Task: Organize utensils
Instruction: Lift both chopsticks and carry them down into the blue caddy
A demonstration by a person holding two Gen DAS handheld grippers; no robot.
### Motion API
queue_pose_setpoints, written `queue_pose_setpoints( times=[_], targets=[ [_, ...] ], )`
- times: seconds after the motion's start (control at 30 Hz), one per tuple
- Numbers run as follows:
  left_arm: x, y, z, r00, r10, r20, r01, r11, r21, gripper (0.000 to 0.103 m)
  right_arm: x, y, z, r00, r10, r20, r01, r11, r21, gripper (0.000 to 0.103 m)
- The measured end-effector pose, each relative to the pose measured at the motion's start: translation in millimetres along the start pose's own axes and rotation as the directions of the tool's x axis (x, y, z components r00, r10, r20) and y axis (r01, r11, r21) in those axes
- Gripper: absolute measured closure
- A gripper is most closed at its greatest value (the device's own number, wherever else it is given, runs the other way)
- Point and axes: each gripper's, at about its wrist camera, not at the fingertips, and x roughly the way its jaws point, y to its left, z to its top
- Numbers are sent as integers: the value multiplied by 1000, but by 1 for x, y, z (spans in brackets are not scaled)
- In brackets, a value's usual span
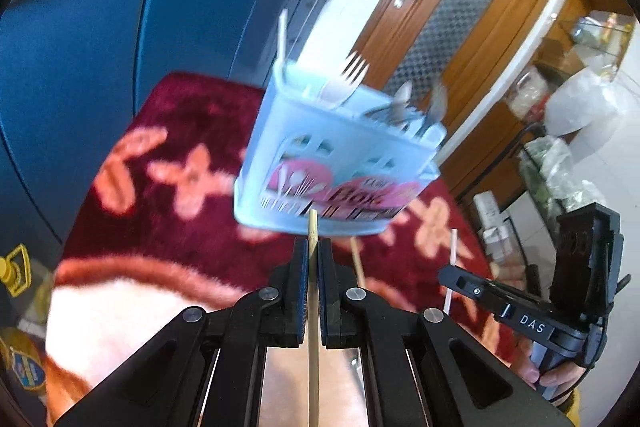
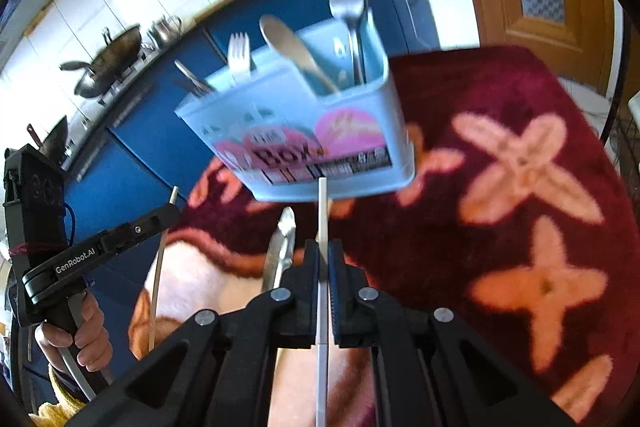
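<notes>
Left gripper [image 1: 313, 259] clamped tight on a wooden chopstick [image 1: 313, 347], stick running straight back between the pads and its tip poking out toward the caddy's label. Right gripper [image 2: 323, 261] likewise closed, pinching a white chopstick [image 2: 322, 307] that runs lengthwise through the jaws, tip just short of the caddy's base. Light-blue plastic caddy [image 1: 340, 163] standing on a dark red floral mat [image 1: 168, 131], toward the mat's far edge, pink label reading "Box" facing the cameras. Inside the caddy: a metal fork [image 2: 349, 7] upright in the right compartment, a wooden spoon [image 2: 294, 51] leaning beside it, a white plastic fork [image 2: 239, 57] in the left compartment, more metal handles at the far left, blurred. Metal tongs [image 2: 280, 251] lying on the mat just left of the right gripper, in front of the caddy. In the left view, another wooden stick [image 1: 357, 263] on the mat just right of the jaws, partly hidden. Each gripper seen side-on in the other's view, a hand [image 2: 80, 331] wrapped round the left one's grip, held above the mat's near edge. Blue cabinets [image 1: 100, 47] behind the mat, wooden door [image 1: 460, 11] to the right. Motion blur over most of the scene.
</notes>
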Motion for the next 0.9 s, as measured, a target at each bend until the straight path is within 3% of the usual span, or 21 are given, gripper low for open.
queue_pose_setpoints(
  times=[0.27, 0.5, 0.7, 0.9],
  targets=[
    [-25, -20, 25, 991, -5, 132, -1, 999, 42, 99, -31, 18, 17, 987, 0, 160, 9, 998, -56, 97],
    [-33, -29, 61, 970, 13, 242, -27, 998, 54, 99, -46, 25, 37, 970, -19, 243, 41, 995, -87, 97],
    [-38, -34, 96, 942, 24, 335, -47, 997, 62, 99, -55, 22, 54, 960, -29, 278, 56, 995, -86, 97],
    [-40, -37, 134, 901, 43, 432, -73, 996, 53, 99, -65, 19, 68, 949, -42, 311, 73, 993, -88, 97]
  ],
)
